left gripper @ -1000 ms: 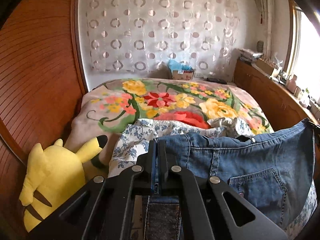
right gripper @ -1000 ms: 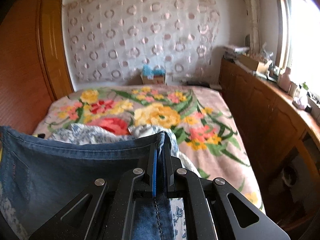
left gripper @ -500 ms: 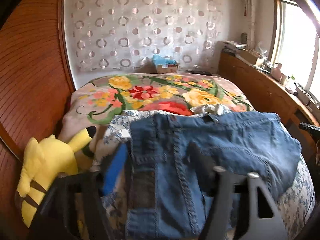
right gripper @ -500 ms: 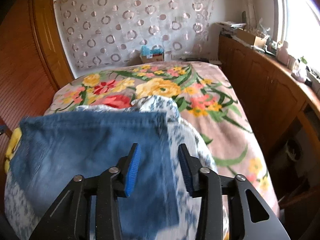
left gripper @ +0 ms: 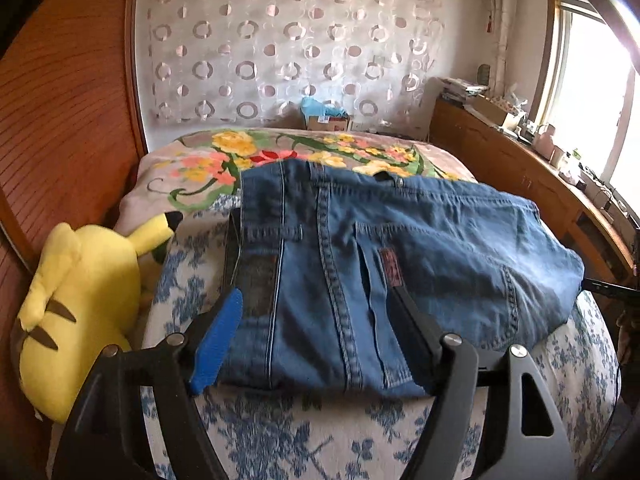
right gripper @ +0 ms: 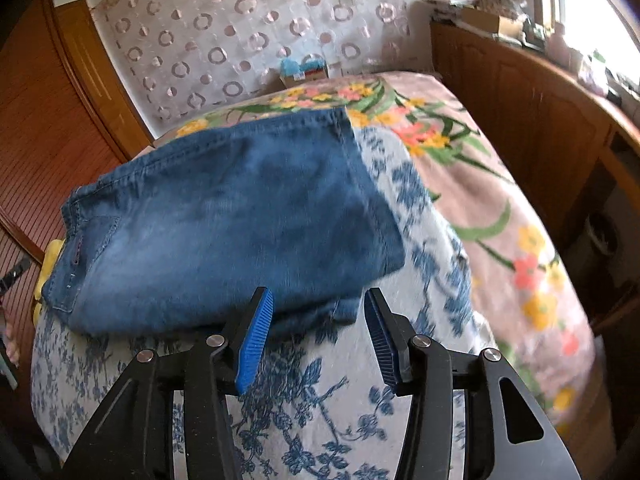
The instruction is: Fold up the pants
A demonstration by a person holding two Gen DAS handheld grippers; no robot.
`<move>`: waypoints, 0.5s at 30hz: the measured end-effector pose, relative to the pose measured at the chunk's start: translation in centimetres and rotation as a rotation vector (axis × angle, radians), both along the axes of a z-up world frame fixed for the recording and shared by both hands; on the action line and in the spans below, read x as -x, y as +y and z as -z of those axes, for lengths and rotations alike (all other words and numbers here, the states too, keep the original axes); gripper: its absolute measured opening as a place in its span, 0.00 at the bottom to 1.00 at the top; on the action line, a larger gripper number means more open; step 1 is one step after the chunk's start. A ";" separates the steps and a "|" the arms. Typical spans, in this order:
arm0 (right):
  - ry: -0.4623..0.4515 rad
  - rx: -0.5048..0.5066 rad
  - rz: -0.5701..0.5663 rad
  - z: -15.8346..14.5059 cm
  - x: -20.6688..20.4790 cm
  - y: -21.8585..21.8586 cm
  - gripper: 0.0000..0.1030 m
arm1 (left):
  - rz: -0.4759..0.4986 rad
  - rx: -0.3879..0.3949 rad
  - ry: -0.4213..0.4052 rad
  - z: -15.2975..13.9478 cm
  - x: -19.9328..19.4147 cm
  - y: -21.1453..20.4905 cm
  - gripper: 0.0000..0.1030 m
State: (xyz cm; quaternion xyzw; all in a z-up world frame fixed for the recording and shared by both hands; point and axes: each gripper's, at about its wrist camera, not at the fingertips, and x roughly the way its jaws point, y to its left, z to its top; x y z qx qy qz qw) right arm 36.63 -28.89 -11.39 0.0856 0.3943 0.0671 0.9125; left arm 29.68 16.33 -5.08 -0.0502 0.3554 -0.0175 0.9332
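Note:
The blue jeans (left gripper: 400,248) lie folded and flat on a white cloth with blue flowers (left gripper: 280,432) at the near end of the bed. Their back pocket and waistband face up in the left wrist view. My left gripper (left gripper: 316,300) is open, and the near edge of the jeans lies loosely between its fingers without being pinched. In the right wrist view the jeans (right gripper: 224,216) are slightly blurred. My right gripper (right gripper: 318,300) is open just in front of their near right corner, over the floral cloth (right gripper: 312,392), with nothing clamped.
A yellow plush toy (left gripper: 76,304) lies at the left side of the bed by the wooden wardrobe (left gripper: 60,120). A flowered bedspread (right gripper: 500,200) covers the far part. A low wooden cabinet (left gripper: 500,160) runs along the right; a small box (left gripper: 326,120) sits beyond the bed.
Both grippers were shut on the jeans' top edge and have opened and let go. The jeans have dropped flat onto the floral cloth, and both grippers have drawn back toward the near edge.

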 end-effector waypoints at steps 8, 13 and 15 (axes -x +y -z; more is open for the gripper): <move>0.023 -0.102 0.053 1.1 0.1 -0.1 0.62 | 0.001 0.002 0.033 1.4 1.2 -0.3 0.73; 0.019 -0.141 0.090 1.7 -0.7 -0.5 0.62 | -0.003 -0.010 0.047 1.9 1.3 -0.3 0.73; 0.017 -0.144 0.099 1.7 -1.0 -0.5 0.62 | -0.013 -0.018 0.049 2.0 1.4 -0.1 0.73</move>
